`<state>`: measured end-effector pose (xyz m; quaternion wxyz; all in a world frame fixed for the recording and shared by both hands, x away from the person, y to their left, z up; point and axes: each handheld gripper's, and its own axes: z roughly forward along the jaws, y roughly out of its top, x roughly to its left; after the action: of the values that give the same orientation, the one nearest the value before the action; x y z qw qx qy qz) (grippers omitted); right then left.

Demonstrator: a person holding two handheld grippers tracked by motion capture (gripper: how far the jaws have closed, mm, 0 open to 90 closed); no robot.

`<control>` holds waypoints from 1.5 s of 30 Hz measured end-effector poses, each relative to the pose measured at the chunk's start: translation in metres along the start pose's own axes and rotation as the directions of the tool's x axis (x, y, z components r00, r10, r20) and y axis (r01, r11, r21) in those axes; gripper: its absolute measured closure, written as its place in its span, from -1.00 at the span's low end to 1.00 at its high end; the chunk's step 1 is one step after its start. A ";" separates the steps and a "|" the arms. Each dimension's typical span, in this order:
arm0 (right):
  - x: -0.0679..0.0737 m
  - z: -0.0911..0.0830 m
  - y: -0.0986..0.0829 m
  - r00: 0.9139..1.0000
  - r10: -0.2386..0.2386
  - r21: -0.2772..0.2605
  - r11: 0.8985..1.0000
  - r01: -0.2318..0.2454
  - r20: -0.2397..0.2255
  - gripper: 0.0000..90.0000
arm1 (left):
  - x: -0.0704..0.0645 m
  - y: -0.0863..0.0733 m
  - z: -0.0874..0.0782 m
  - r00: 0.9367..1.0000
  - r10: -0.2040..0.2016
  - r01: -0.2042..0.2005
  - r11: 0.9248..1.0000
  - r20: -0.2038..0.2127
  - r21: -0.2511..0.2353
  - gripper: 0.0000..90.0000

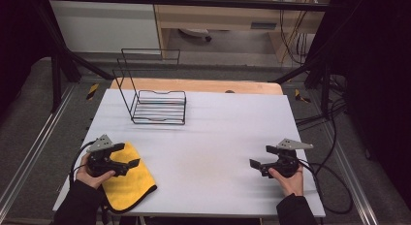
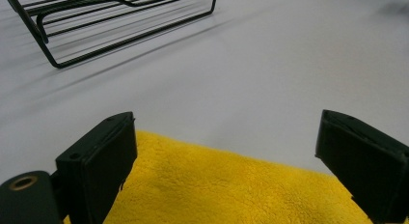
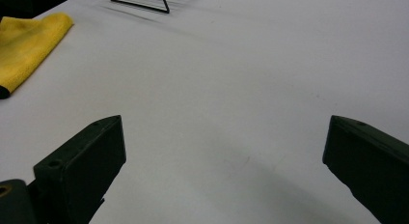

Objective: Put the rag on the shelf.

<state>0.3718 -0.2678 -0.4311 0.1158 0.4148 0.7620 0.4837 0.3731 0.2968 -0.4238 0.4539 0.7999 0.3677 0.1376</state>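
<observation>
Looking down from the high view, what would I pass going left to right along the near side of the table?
Left gripper → yellow cloth, partly under that gripper → bare white table → right gripper.

high view looks down; both gripper views skim low, sharing the yellow cloth (image 2: 231, 190).

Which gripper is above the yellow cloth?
The left gripper: its open jaws hover over the yellow cloth. The right gripper has bare table beneath.
</observation>
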 end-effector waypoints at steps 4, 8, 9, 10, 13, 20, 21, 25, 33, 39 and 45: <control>0.000 0.000 0.000 1.000 0.000 -0.004 1.000 0.000 -0.003 -0.96 | 0.000 0.000 0.000 1.000 -0.005 0.005 1.000 -0.001 0.001 -0.84; 0.002 0.000 0.000 1.000 0.005 0.000 1.000 -0.005 -0.002 -0.96 | 0.000 0.000 -0.002 1.000 -0.004 0.004 1.000 -0.003 0.000 -0.84; 0.003 0.001 0.001 1.000 0.008 0.002 1.000 -0.008 -0.001 -0.96 | 0.000 0.000 -0.003 1.000 -0.005 0.005 1.000 -0.004 0.000 -0.84; 0.003 0.002 0.001 1.000 0.004 0.004 1.000 -0.004 -0.001 -0.96 | 0.000 0.000 -0.003 1.000 -0.005 0.005 1.000 -0.005 0.000 -0.84; 0.007 0.006 0.003 1.000 0.000 0.010 1.000 0.000 -0.001 -0.96 | 0.001 0.000 -0.005 1.000 -0.008 0.008 1.000 -0.008 0.000 -0.84; 0.018 0.017 0.006 1.000 -0.017 0.035 0.999 0.018 -0.019 -0.96 | 0.004 0.000 -0.005 1.000 -0.014 0.015 1.000 -0.024 0.012 -0.82; 0.020 0.018 0.007 1.000 -0.019 0.036 0.999 0.020 -0.022 -0.96 | 0.006 0.001 -0.007 0.999 -0.031 0.031 1.000 -0.027 0.007 -0.80; 0.022 0.022 0.007 0.999 -0.026 0.040 0.999 0.027 -0.024 -0.96 | 0.009 0.006 -0.005 0.997 -0.039 0.040 0.999 -0.060 0.024 -0.67; 0.022 0.021 0.007 1.000 -0.030 0.052 0.998 0.030 -0.007 -0.96 | 0.024 0.020 0.011 0.991 -0.061 0.077 0.988 -0.120 0.133 -0.32; 0.021 0.020 0.007 0.999 -0.037 0.063 0.997 0.036 0.008 -0.97 | 0.043 0.022 0.024 0.981 -0.086 0.114 0.980 -0.171 0.165 0.01; 0.020 0.020 0.007 0.999 -0.038 0.068 0.997 0.037 0.015 -0.97 | 0.052 0.017 0.034 0.983 -0.082 0.114 0.974 -0.167 0.198 0.40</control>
<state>0.3742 -0.2390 -0.4305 0.1170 0.4079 0.7846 0.4520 0.4358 0.3065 -0.4343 0.3443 0.8101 0.4538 0.1388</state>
